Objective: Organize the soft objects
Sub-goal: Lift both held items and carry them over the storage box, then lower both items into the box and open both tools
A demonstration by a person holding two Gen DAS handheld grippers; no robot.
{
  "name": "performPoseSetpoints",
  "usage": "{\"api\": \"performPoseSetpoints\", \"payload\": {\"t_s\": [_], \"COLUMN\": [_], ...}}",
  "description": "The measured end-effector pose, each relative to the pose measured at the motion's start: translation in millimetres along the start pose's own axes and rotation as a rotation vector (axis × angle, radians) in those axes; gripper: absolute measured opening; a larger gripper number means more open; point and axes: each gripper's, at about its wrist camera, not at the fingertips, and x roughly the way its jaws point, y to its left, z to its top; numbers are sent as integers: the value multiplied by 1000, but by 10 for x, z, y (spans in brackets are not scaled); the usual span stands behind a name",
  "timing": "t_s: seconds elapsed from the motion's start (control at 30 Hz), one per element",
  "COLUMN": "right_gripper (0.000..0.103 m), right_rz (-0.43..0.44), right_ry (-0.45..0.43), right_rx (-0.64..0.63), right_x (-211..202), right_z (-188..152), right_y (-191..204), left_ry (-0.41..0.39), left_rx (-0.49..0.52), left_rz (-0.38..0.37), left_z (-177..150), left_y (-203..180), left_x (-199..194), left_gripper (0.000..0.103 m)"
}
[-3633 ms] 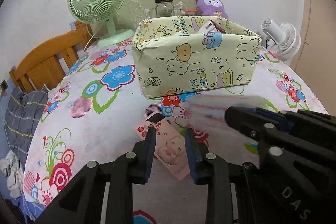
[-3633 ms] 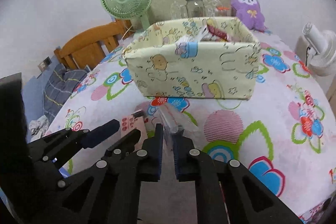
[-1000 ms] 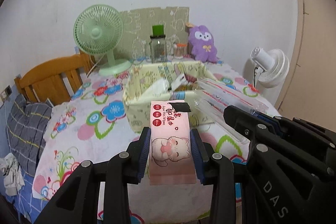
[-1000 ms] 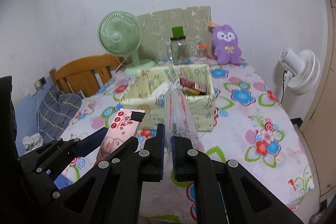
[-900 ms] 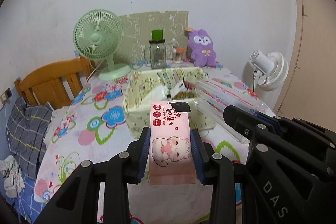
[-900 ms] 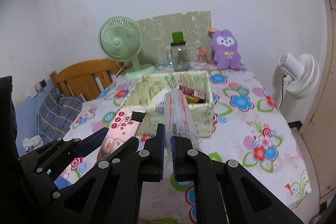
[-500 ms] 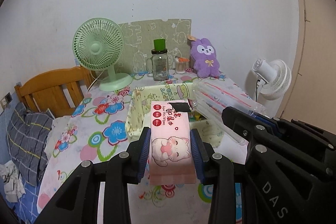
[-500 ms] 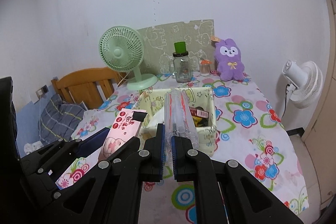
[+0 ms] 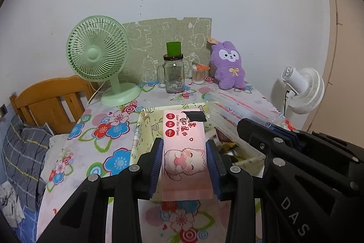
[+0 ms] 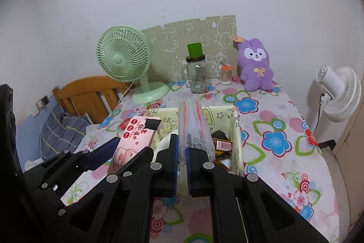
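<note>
1. Ahead, at twelve o'clock on the floral worktop (image 10: 284, 129), a soft cream fabric bin (image 10: 235, 129) with cartoon prints gapes open, packets crumpled inside.
2. Beyond it stand a ribbed green fan (image 9: 97, 56), a glass jar (image 9: 174, 74) with a green cap, and a fuzzy purple plush (image 9: 228, 67); a white fan (image 9: 302, 90) sits at two o'clock, a wooden chair (image 9: 50, 99) at nine.
3. My left fingers (image 9: 184, 165) pinch a flat, glossy pink wipes pack (image 9: 184, 152) over the bin's near wall.
4. My right fingers (image 10: 181, 165) squeeze shut on a clear, crinkly plastic pack (image 10: 193, 126) with red stripes, poking out over the bin.
</note>
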Motion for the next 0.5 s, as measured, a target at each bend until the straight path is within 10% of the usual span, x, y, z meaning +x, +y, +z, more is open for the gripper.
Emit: {"api": "performPoseSetpoints", "payload": {"t_s": [0.5], "right_gripper": [10], "right_rz": [69], "right_ry": [129], "right_rx": [18], "right_x": [715], "right_z": [24], "right_y": [-135], "left_ry": [114], "left_rx": [-25], "left_rz": [-8], "left_z": [-49], "left_y": [106], "left_x": [652], "left_gripper": [40]}}
